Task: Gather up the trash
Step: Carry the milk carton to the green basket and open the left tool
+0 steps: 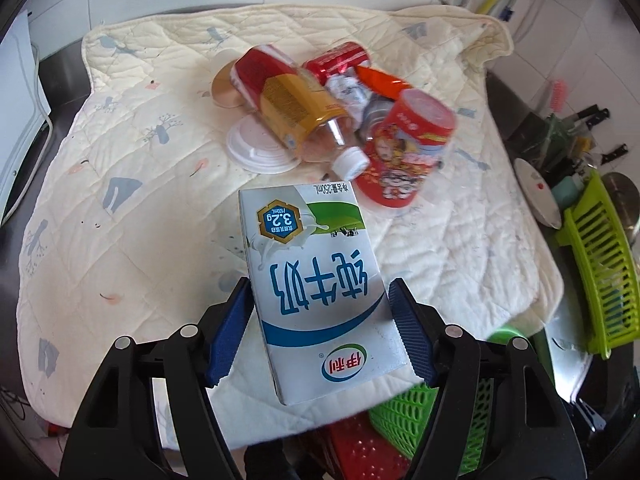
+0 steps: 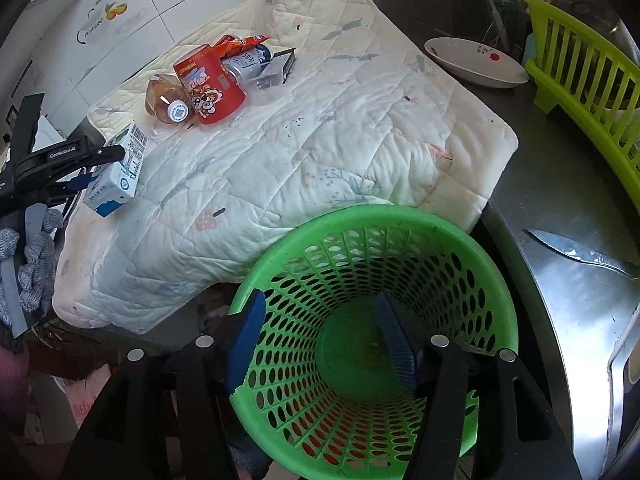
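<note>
Left tongs [image 1: 320,312]: clamped on the milk carton [image 1: 316,280], which is held just above the near part of the quilt [image 1: 120,220], judged ready for carrying to the bin.
Right tongs [image 2: 320,332]: closed on the near rim of the green basket [image 2: 472,248], one pad outside and one inside, so the mouth is kept open to receive trash.
Remaining trash: a heap is left on the far quilt, with a red cup [image 1: 404,148], a clear bottle [image 1: 296,108] and a red can [image 1: 340,58].
Basket contents: seemingly none.
</note>
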Tool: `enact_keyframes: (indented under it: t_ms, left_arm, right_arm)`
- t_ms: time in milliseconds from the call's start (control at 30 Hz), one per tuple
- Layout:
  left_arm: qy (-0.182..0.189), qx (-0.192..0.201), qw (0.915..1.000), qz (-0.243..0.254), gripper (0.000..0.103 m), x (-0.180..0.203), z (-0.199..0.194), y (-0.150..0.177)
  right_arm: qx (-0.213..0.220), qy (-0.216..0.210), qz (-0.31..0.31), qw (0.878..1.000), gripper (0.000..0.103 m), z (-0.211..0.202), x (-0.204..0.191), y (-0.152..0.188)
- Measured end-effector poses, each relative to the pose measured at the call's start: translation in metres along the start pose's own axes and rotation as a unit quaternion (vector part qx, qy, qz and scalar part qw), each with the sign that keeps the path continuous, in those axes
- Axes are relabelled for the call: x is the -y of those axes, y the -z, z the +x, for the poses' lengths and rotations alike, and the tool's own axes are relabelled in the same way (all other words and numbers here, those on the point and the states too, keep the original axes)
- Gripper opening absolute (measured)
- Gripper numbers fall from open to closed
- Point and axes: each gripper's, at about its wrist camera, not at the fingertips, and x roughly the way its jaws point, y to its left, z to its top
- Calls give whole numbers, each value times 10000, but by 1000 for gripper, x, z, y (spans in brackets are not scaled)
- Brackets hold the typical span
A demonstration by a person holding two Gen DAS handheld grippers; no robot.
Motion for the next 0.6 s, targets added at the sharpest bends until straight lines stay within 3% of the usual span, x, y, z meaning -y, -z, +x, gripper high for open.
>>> enact_keyframes:
  t_ms: [267,600]
  left_arm:
    - [605,-32,9957,698,68,61,-29,37]
    - [1205,-375,9800,1539,68,134,-28,92]
  right_arm:
    - [268,105,26,9996,63,-25,13,4]
    - [600,358,152,9974,67,-57,37,15]
